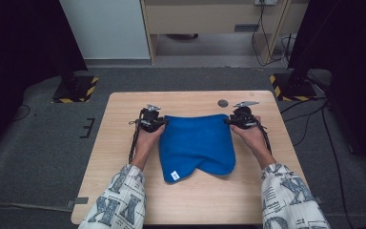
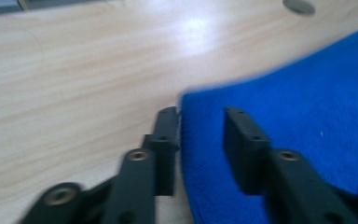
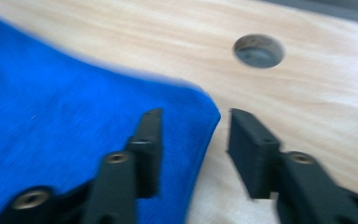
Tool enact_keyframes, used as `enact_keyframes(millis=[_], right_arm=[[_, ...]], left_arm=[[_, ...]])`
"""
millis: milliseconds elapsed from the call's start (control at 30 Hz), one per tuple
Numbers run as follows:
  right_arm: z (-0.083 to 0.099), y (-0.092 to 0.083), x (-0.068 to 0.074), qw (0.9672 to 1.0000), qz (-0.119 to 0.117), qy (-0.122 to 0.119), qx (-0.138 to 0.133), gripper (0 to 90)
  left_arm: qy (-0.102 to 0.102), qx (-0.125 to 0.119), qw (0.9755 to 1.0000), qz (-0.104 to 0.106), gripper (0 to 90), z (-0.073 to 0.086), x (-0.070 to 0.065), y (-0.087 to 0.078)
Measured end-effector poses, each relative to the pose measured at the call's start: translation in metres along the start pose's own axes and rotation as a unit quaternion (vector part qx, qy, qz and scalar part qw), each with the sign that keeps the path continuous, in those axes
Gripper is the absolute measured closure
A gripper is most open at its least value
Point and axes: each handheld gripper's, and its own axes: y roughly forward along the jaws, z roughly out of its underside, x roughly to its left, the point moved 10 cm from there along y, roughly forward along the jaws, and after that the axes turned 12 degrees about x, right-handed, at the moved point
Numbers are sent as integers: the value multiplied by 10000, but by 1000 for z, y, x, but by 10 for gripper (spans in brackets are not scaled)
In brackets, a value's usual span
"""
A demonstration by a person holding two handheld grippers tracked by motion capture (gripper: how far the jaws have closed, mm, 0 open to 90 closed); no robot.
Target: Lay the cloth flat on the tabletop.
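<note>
A blue cloth (image 1: 195, 143) lies folded on the wooden table (image 1: 119, 157), with a small white tag (image 1: 174, 175) at its near left corner. My left gripper (image 1: 162, 123) sits low at the cloth's far left corner. In the left gripper view its jaws (image 2: 201, 114) stand apart with the cloth's edge (image 2: 307, 93) between them, pads clear of it. My right gripper (image 1: 230, 121) is at the far right corner. Its jaws (image 3: 196, 114) are likewise spread over the cloth's corner (image 3: 51, 116), not pressing on it.
A round cable hole (image 1: 223, 103) is sunk in the table just beyond the cloth, near the right gripper; the same hole (image 3: 258, 50) lies ahead of the right jaws. Bare wood surrounds the cloth. Black stands with striped bases (image 1: 74, 90) flank the table on the floor.
</note>
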Motion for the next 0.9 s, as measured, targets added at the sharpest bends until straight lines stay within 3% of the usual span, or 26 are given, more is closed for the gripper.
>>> enact_keyframes(millis=[67, 200, 367, 500, 667, 700, 800, 900], right_arm=[[-5, -2, -2, 9998, 152, 43, -130, 408], [-8, -6, 1, 9995, 292, -10, -149, 289], [-9, -16, 12, 9998, 119, -89, -158, 247], [-6, -23, 22, 9996, -18, -216, -194, 210], [1, -34, 29, 9992, -108, -285, -243, 285], [8, -39, 34, 9989, -230, -325, -244, 338], [16, -44, 38, 9988, -223, -360, -226, 371], [33, -52, 49, 9983, -333, -348, -342, 421]], left_arm=[[-36, -279, 9996, -30, 489, -7, 4, -6], [-18, -454, 9989, -59, 385, -12, 6, -17], [136, -319, 9994, 51, 339, -10, -4, -25], [251, -372, 9989, 145, 307, -10, -15, -31], [334, -351, 9986, 189, 269, -3, -24, -40], [337, -364, 9986, 197, 264, 4, -28, -44], [372, -387, 9984, 150, 253, 15, -31, -50], [448, -454, 9975, 313, 232, 34, -39, -62]])
